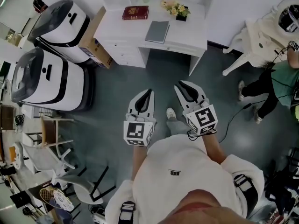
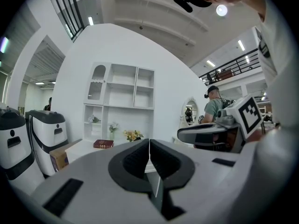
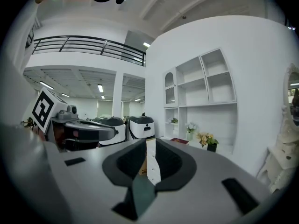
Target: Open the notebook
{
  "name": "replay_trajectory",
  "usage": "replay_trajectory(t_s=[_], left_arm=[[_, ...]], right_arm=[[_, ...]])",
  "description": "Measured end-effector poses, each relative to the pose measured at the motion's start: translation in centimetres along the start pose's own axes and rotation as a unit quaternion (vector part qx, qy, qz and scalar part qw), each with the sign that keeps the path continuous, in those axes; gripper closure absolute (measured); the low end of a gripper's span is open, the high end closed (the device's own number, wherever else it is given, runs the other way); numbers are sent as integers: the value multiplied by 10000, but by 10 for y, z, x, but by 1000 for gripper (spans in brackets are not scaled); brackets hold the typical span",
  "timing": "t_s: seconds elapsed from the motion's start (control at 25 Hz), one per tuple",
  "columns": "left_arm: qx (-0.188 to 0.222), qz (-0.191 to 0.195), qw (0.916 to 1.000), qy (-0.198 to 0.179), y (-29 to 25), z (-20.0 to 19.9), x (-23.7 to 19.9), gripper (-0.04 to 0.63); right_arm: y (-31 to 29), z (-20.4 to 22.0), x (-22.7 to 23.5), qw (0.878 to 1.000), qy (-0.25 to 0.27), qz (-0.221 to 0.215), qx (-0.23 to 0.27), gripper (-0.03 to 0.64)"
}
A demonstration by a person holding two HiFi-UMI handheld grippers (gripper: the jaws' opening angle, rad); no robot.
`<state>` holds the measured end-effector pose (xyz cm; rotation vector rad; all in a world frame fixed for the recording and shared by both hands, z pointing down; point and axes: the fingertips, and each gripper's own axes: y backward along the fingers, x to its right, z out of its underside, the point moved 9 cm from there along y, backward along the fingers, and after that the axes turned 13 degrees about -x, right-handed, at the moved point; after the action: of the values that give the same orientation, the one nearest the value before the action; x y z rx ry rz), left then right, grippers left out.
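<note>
Notebook (image 1: 157,31), one grey closed volume, lies on the white bench (image 1: 188,37) with one red book (image 1: 135,12) and one flower pot (image 1: 176,9). Two grippers hang well short of it, both empty: the left gripper (image 1: 149,93) has its jaws together, the right gripper (image 1: 181,85) has them narrowly apart.

notebook (image 1: 157,31): matt grey cover | desk (image 1: 187,35): smooth white | box (image 1: 95,41): cardboard | floor (image 1: 121,83): smooth, faint sheen

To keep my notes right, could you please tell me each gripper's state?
Left gripper: shut, empty.
Right gripper: slightly open, empty.
</note>
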<state>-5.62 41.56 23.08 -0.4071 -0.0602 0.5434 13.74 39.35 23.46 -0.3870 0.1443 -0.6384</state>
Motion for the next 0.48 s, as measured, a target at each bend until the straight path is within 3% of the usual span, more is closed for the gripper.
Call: replay_trajectory(t_s=[0.48], left_arm=[[-3, -155, 9998, 79, -82, -39, -30, 595]], right_arm=[[-64, -24, 79, 9998, -17, -209, 0, 569]])
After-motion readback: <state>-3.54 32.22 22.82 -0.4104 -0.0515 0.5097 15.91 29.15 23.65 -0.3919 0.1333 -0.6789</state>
